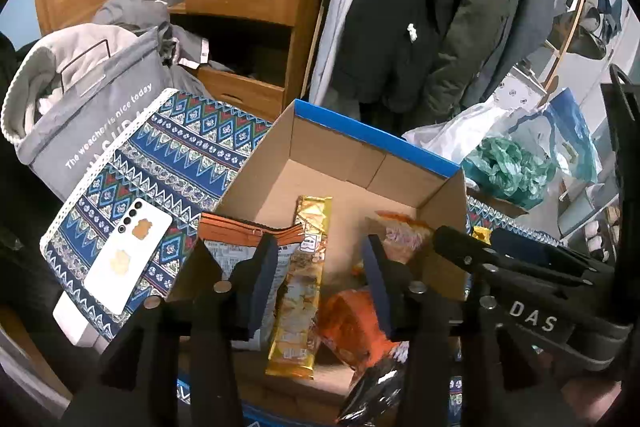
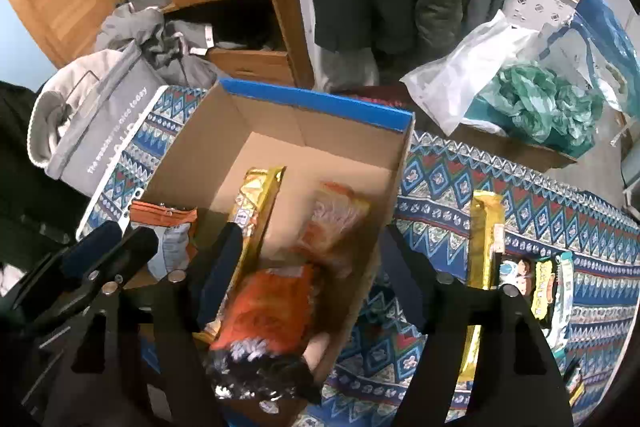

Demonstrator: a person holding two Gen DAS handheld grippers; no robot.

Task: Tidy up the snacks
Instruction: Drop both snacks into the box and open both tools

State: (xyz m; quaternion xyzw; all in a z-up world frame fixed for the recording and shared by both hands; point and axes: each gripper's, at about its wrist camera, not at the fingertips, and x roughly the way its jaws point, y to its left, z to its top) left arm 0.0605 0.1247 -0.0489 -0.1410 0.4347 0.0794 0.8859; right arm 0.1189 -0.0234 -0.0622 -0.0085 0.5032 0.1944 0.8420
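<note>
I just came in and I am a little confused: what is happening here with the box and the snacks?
A person with two handheld grippers is sorting snacks into a cardboard box on a patterned cloth. The box already holds a gold packet and orange bags. Both the left gripper and the right gripper hover open over it, holding nothing. Another gold packet and small snacks wait on the cloth.

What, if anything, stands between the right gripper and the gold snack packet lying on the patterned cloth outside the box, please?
Nothing visible does: the right gripper is open over the box's wall, and the gold packet lies uncovered on the cloth beside it.
</note>
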